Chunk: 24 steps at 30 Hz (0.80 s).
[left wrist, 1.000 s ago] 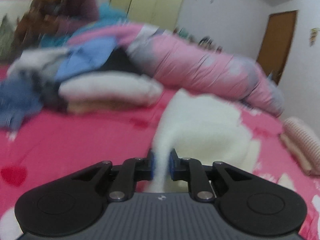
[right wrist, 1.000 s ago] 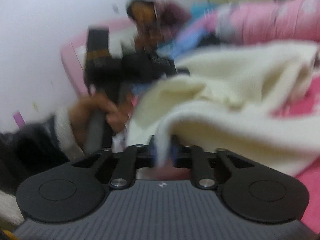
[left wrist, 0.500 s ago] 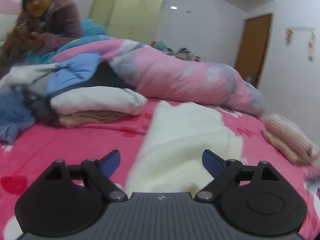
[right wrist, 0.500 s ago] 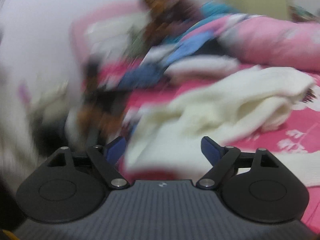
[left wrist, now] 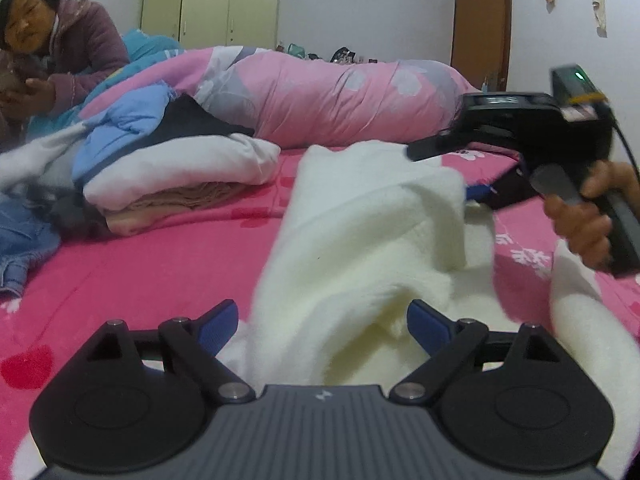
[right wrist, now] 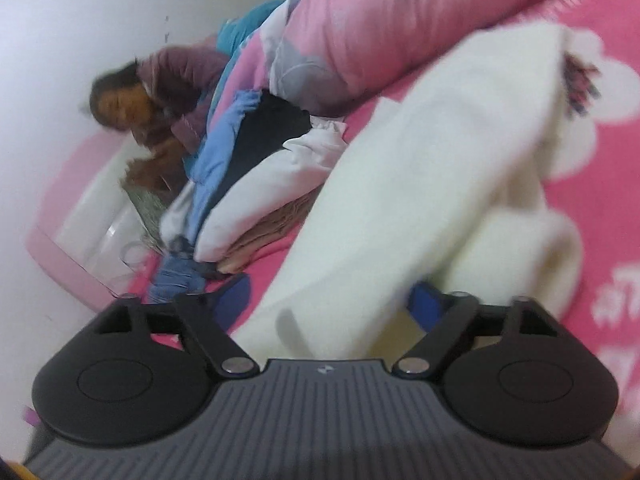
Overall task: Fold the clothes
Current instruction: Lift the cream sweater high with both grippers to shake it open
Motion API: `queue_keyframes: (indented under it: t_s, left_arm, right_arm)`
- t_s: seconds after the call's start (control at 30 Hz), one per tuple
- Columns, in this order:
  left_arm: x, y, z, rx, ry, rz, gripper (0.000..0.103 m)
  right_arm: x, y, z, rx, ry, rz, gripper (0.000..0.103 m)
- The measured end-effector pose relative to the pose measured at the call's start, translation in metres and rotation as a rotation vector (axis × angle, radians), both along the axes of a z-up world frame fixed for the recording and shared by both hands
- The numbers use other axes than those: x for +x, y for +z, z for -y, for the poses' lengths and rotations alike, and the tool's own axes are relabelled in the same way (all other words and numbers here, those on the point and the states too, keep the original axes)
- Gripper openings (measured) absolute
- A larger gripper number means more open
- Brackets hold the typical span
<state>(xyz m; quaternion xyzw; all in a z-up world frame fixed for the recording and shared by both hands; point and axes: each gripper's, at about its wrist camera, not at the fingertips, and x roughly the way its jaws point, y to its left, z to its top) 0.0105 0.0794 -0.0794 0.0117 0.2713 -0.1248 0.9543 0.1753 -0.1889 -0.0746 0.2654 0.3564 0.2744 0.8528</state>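
1. Holding my left claw [left wrist: 322, 322] low over the bed [left wrist: 132, 268], tilted downward, I have its blue pads [left wrist: 218, 320] spread wide; the cream sweater [left wrist: 372, 240] lies in the gap between them, but neither pad presses on it, so it is released.
2. My right hand [left wrist: 588, 216] shows at the right edge of the left view, fingers wrapped round the handle of the right claw [right wrist: 330, 300], which reaches in from the right toward the sweater's far fold.
3. In the right view that claw is rolled, so the bed slopes across the picture. Its jaws are closing, with a cream fold lying between them. The left pad [right wrist: 236, 292] stands clear of the cloth; the right pad is partly hidden behind the fold, and I see no firm pinch.
4. The sweater lies rumpled on the pink bed, stretching from both claws toward the pink quilt [left wrist: 340, 96] rolled along the far side.
5. A stack of clothes [left wrist: 176, 176] sits left of the sweater, apart from it.
6. A person [left wrist: 60, 44] in a purple jacket sits beyond the stack, at the bed's far left.
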Motion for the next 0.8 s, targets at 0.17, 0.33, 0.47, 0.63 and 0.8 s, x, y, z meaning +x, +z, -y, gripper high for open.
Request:
queue_keyframes:
  t_s: [0.17, 0.33, 0.47, 0.63, 0.8]
  left_arm:
    - [0.007, -0.013, -0.008, -0.011, 0.031, -0.045, 0.081]
    - [0.012, -0.019, -0.029, -0.062, 0.064, -0.124, 0.063]
    - [-0.002, -0.020, -0.025, 0.013, 0.023, -0.120, 0.060]
    - [-0.015, -0.013, -0.022, 0.015, 0.047, -0.100, 0.014]
    - [-0.025, 0.017, -0.010, 0.062, 0.103, 0.047, 0.008]
  right_arm:
    - [0.015, 0.013, -0.011, 0.112, 0.022, 0.044, 0.024]
    - [0.048, -0.006, -0.020, 0.213, 0.019, -0.024, 0.026]
    - [0.068, -0.024, -0.021, 0.246, 0.003, -0.086, 0.026]
    - [0.054, -0.008, -0.019, 0.291, -0.025, 0.017, 0.011]
    - [0.012, 0.049, 0.005, 0.382, -0.059, 0.223, 0.010]
